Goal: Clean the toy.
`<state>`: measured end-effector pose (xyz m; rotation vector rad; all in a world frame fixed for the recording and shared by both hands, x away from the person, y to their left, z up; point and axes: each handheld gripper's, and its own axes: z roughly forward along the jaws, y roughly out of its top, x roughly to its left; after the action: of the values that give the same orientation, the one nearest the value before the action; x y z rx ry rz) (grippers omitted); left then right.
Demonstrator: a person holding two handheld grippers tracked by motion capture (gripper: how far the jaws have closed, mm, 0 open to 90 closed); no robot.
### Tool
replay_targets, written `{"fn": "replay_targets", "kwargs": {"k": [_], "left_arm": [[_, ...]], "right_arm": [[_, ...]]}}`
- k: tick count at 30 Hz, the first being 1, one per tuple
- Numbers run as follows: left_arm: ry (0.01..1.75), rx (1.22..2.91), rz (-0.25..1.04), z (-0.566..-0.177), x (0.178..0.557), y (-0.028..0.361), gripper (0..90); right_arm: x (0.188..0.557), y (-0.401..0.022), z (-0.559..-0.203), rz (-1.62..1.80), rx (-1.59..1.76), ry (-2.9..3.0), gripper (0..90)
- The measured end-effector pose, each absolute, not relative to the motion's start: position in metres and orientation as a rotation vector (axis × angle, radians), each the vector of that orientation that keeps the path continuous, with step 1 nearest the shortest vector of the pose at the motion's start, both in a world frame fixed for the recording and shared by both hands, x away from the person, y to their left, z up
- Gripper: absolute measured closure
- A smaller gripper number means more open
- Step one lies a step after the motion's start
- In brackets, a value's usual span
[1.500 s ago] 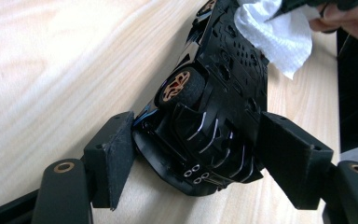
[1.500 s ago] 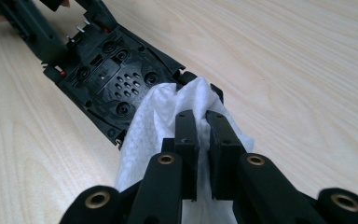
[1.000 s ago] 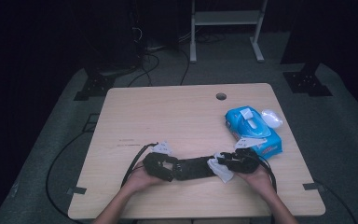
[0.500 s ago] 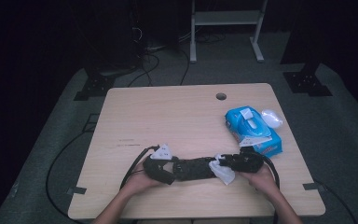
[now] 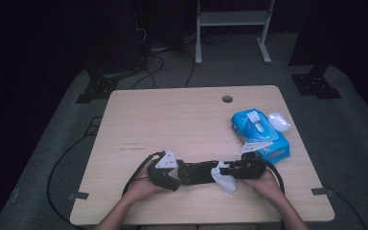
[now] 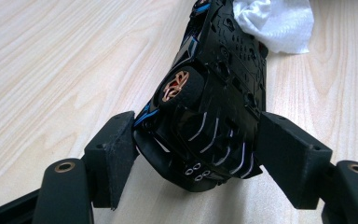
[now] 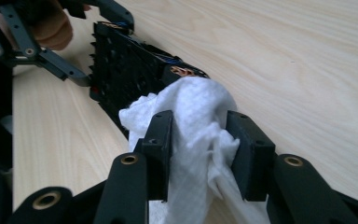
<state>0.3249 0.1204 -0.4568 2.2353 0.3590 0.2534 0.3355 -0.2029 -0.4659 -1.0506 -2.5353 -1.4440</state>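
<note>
A black toy car [image 5: 196, 172] with copper wheels lies sideways near the table's front edge, its underside facing my left gripper's camera [image 6: 214, 107]. My left gripper [image 5: 179, 173] is shut on the car's rear end, one pad on each flank [image 6: 193, 149]. A crumpled white wipe [image 7: 196, 121] sits between the pads of my right gripper [image 7: 199, 135] and rests against the car's other end [image 7: 126, 74]. The right jaws have just been opening, with the wipe still between the pads and touching both. From above, the wipe [image 5: 223, 179] hangs below my right gripper [image 5: 225, 171].
A blue pack of wipes [image 5: 258, 134] lies at the table's right side, a small white object [image 5: 279, 120] beside it. A cable hole [image 5: 227, 98] sits near the table's far edge. Cables trail from both grippers over the front edge.
The wipe's hanging end has shifted slightly under the right gripper. Both hands stay where they were.
</note>
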Motion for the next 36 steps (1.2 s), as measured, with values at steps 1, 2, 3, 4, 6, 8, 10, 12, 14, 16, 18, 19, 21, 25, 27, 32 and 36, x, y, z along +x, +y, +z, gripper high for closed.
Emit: {"fn": "replay_targets", "kwargs": {"k": [1, 2, 3, 4, 6, 8, 10, 12, 14, 16, 18, 19, 21, 25, 27, 32, 36], "left_arm": [[0.356, 2.235, 0.256, -0.457, 0.325, 0.121, 29.4], [0.350, 2.236, 0.262, -0.457, 0.325, 0.121, 29.4], [0.349, 2.235, 0.266, -0.457, 0.325, 0.121, 29.4], [0.350, 2.234, 0.266, -0.457, 0.325, 0.121, 29.4], [0.349, 2.236, 0.271, -0.457, 0.325, 0.121, 29.4], [0.355, 2.231, 0.279, -0.457, 0.325, 0.121, 29.2], [0.389, 2.193, 0.248, -0.456, 0.328, 0.124, 31.5], [0.436, 2.179, 0.214, -0.458, 0.334, 0.128, 34.6], [0.483, 2.174, 0.156, -0.462, 0.339, 0.129, 31.3], [0.493, 2.163, 0.103, -0.465, 0.343, 0.130, 31.9], [0.481, 2.148, 0.061, -0.465, 0.345, 0.129, 35.9], [0.474, 2.135, 0.052, -0.464, 0.346, 0.128, 40.4], [0.450, 2.126, 0.066, -0.462, 0.346, 0.129, 44.7], [0.385, 2.145, 0.124, -0.461, 0.342, 0.130, 55.7], [0.362, 2.158, 0.153, -0.460, 0.339, 0.129, 57.7], [0.336, 2.173, 0.182, -0.460, 0.337, 0.127, 58.3], [0.331, 2.171, 0.185, -0.460, 0.336, 0.128, 58.2]], "right_arm": [[0.336, -0.202, -0.466, -1.444, -1.048, -2.532, 62.1], [0.335, -0.202, -0.467, -1.450, -1.040, -2.532, 62.9], [0.335, -0.202, -0.467, -1.456, -1.030, -2.536, 63.6], [0.335, -0.202, -0.467, -1.465, -1.022, -2.545, 64.6], [0.333, -0.201, -0.466, -1.472, -1.003, -2.576, 65.1], [0.331, -0.201, -0.466, -1.481, -0.997, -2.590, 65.5], [0.331, -0.201, -0.466, -1.489, -0.987, -2.600, 66.6], [0.329, -0.201, -0.465, -1.506, -0.956, -2.631, 69.2], [0.327, -0.198, -0.464, -1.511, -0.938, -2.651, 69.8], [0.326, -0.197, -0.463, -1.518, -0.922, -2.671, 70.0], [0.325, -0.196, -0.463, -1.519, -0.914, -2.685, 70.0], [0.325, -0.195, -0.463, -1.521, -0.904, -2.696, 70.0], [0.324, -0.195, -0.461, -1.521, -0.904, -2.742, 69.4], [0.324, -0.201, -0.457, -1.545, -0.982, -2.747, 73.6], [0.324, -0.204, -0.455, -1.573, -1.002, -2.730, 75.9], [0.320, -0.203, -0.450, -1.568, -1.024, -2.768, 81.5], [0.317, -0.195, -0.436, -1.613, -1.033, -2.779, 83.0]]}}
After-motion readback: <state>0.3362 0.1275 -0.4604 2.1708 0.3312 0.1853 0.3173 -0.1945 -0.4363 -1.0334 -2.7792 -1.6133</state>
